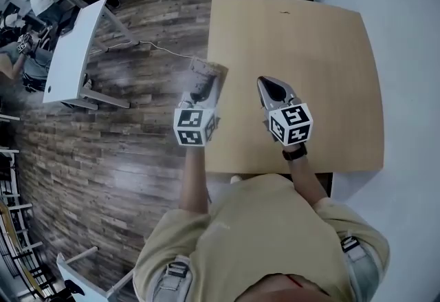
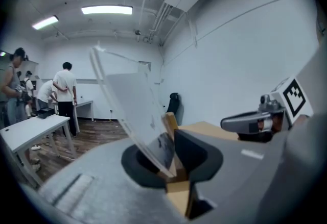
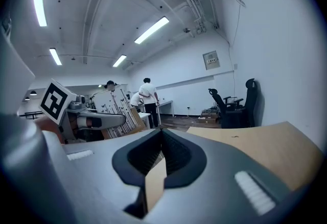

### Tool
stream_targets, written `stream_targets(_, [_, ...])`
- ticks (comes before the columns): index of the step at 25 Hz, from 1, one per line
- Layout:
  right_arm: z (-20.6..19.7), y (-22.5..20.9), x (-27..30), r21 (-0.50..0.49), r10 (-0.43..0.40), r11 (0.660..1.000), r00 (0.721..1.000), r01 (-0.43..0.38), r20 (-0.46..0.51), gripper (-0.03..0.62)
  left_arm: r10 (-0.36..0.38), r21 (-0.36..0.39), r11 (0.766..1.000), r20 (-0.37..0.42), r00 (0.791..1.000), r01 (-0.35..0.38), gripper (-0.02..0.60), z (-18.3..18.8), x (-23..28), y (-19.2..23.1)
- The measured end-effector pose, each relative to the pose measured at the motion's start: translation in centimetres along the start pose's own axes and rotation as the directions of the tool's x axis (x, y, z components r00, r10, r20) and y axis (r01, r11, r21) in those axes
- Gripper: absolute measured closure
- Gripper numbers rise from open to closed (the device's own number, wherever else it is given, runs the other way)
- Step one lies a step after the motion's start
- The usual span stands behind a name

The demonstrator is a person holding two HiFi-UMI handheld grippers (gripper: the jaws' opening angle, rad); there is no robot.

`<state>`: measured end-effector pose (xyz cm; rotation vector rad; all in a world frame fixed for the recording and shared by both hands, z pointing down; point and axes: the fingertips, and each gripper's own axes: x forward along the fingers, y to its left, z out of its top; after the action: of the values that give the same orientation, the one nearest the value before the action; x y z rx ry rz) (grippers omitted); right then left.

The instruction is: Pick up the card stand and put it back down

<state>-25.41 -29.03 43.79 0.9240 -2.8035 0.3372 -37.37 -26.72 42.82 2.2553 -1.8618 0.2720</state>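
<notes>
The light wooden square table (image 1: 309, 53) is lying below both grippers. The clear acrylic card stand with wooden base (image 2: 134, 116) is being held over its left edge, off the surface. The left gripper (image 2: 171, 159) is pinching that base, probably for the lift. The right gripper (image 3: 159, 154) is hovering alongside with its jaws together and nothing between them.

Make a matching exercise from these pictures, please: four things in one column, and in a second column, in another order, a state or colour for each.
Things
1. card stand
2. right gripper
3. table
4. office chair

States and colours
a. black
b. jaws together, nothing between them
c. light wood top
d. clamped in the jaws of the left gripper, held in the air

Pairs: 1-d, 2-b, 3-c, 4-a
</notes>
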Motion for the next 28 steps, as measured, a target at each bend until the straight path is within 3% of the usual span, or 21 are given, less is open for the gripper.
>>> stream_targets(7, [2.2, 6.8, -3.5, -0.069, 0.035, 0.997, 0.997, -0.030, 0.069, 0.591, 0.109, 0.006, 0.994, 0.070, 0.992, -0.110, 0.528, 0.4, -7.9, -1.5])
stream_targets(14, [1.0, 12.2, -6.8, -0.114, 0.061, 0.992, 0.994, -0.051, 0.088, 0.591, 0.154, -0.018, 0.988, 0.050, 0.987, -0.153, 0.528, -3.2, -13.6, -3.3])
stream_targets(21, [-2.5, 14.4, -10.4, -0.113, 0.031, 0.993, 0.998, -0.026, 0.047, 0.591, 0.119, -0.065, 0.991, 0.082, 0.989, -0.114, 0.528, -6.5, -18.0, -6.1])
stream_targets(28, [-6.0, 16.2, -13.4, -0.117, 0.020, 0.993, 1.000, -0.020, -0.005, 0.591, 0.057, -0.106, 0.993, 0.053, 0.997, -0.052, 0.528, -10.4, -19.2, -8.7])
